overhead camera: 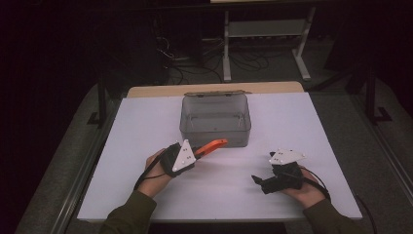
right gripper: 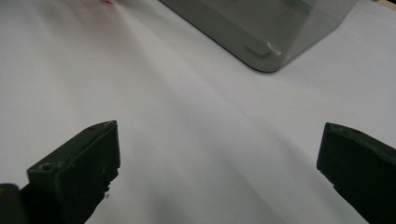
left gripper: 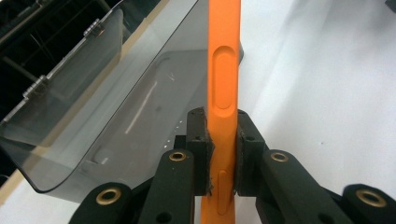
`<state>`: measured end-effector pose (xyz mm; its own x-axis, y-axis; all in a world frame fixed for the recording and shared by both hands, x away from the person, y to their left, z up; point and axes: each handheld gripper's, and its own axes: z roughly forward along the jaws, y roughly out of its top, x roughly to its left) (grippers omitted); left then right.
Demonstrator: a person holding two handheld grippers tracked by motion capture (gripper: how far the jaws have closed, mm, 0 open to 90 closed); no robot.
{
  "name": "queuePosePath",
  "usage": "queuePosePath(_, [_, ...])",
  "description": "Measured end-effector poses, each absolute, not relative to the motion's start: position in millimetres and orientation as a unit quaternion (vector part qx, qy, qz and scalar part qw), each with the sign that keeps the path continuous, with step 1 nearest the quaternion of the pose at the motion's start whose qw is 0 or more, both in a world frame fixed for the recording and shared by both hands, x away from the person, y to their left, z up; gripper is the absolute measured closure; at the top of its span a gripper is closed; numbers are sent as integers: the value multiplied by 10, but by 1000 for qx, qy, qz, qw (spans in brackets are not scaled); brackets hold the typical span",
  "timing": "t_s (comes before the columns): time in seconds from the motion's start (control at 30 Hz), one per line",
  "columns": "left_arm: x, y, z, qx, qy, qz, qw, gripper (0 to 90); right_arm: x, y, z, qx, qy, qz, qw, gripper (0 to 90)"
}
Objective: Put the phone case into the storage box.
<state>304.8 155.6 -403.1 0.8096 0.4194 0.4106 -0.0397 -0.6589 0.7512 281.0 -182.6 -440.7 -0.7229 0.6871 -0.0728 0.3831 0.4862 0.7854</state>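
Left gripper (left gripper: 223, 154) jaws clamp an orange handle (left gripper: 223, 70); right gripper (right gripper: 219, 158) jaws gape wide, empty.

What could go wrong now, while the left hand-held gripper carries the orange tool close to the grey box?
1. The left hand-held gripper pinches the orange tool near one end, so the long free part could swing or slip.
2. The tool's tip is near the front wall of the transparent grey box; it may bump the wall instead of passing over the rim.
3. The right hand-held gripper is open and not holding the box, which could slide if it is hit.
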Motion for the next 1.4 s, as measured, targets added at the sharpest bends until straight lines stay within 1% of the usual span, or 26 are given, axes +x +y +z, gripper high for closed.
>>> queuePosePath(0.5, [3128,1682,-3965,844,164,239,452,795,2808,-1827,-4406,318,840,394,195,0])
queuePosePath(1.3, [3247,1852,-3953,819,223,165,502,795,2810,-1825,-4413,318,841,391,198,0])
queuePosePath(1.4, [3268,1886,-3953,811,232,146,517,795,2810,-1826,-4412,318,841,391,198,0])
